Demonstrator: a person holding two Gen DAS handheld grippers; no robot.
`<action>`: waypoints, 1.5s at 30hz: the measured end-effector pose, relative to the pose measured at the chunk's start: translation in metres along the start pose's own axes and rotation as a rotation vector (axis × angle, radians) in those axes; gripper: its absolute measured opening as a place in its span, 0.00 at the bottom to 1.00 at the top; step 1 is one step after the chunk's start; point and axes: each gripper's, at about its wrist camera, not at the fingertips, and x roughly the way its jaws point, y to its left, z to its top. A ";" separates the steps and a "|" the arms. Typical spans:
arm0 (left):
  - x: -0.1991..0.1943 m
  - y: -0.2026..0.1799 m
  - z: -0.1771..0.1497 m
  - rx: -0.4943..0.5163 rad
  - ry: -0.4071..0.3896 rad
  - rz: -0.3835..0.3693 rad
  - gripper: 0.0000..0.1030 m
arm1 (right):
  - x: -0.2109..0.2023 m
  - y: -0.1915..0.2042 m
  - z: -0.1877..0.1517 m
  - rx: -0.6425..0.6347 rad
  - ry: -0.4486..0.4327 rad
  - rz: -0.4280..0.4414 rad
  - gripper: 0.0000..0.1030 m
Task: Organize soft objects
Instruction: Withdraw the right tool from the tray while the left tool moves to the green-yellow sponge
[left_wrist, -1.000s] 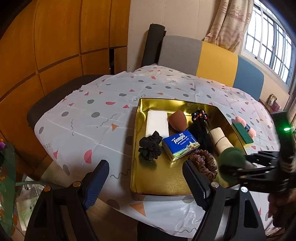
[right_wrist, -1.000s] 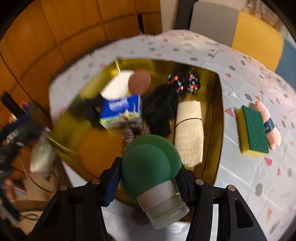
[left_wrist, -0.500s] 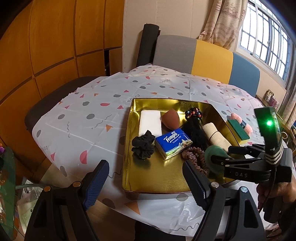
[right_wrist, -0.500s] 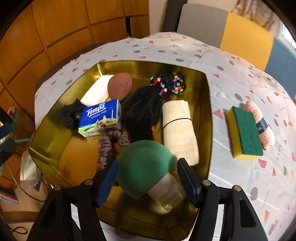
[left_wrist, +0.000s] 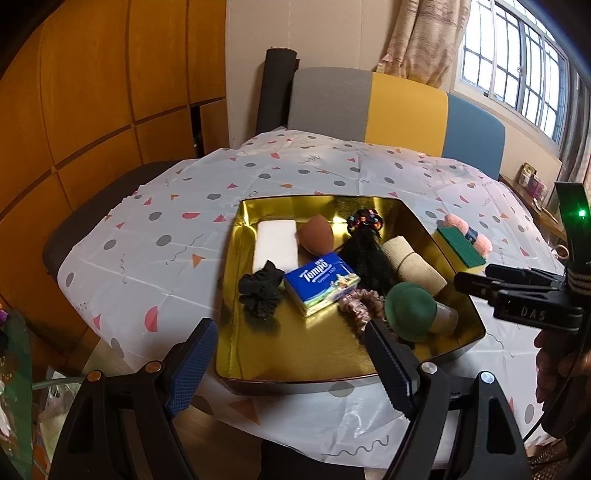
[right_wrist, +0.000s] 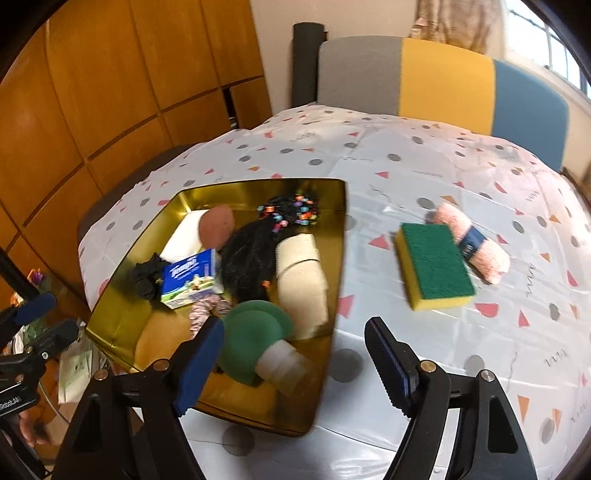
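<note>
Between the right gripper (right_wrist: 293, 356), jaws opening and bare: nothing. Green powder puff (right_wrist: 255, 334) lies released in the gold tray (right_wrist: 122, 325), beside the left jaw. Scouring sponge (right_wrist: 434, 266) and pink towel roll (right_wrist: 469, 242) rest on the worktop ahead-right, long axes angled away, nearest this hand. Left gripper (left_wrist: 291, 363): spread, empty.
</note>
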 end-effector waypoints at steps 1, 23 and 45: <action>0.000 -0.002 0.000 0.004 -0.001 -0.001 0.81 | -0.002 -0.004 -0.001 0.010 -0.004 -0.003 0.77; 0.006 -0.024 -0.002 0.021 0.033 -0.074 0.81 | -0.030 -0.073 -0.028 0.081 -0.036 -0.134 0.77; 0.010 -0.101 0.039 0.130 0.052 -0.245 0.67 | -0.043 -0.245 -0.076 0.371 0.010 -0.337 0.78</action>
